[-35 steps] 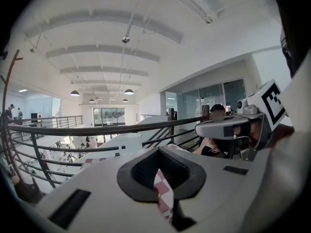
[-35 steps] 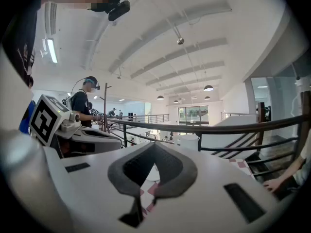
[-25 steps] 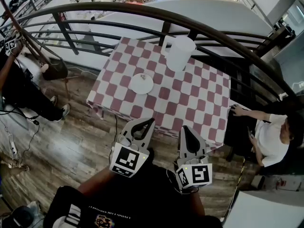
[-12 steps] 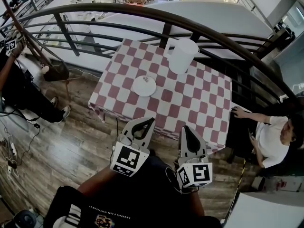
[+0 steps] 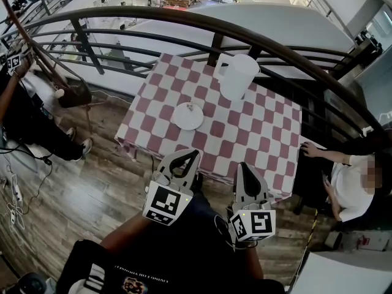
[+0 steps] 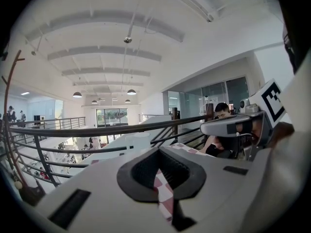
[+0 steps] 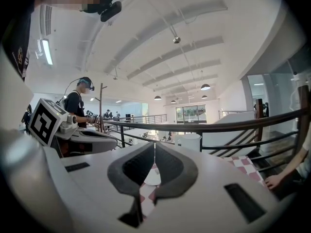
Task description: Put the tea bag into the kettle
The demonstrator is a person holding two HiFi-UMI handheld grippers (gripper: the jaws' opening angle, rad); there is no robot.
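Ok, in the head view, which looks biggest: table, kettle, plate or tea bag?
1. table
2. kettle, though it stands taller, nearer the camera
3. plate
4. tea bag, a speck on the plate

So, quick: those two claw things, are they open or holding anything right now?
Left gripper: closed, holding nothing.
Right gripper: closed, holding nothing.
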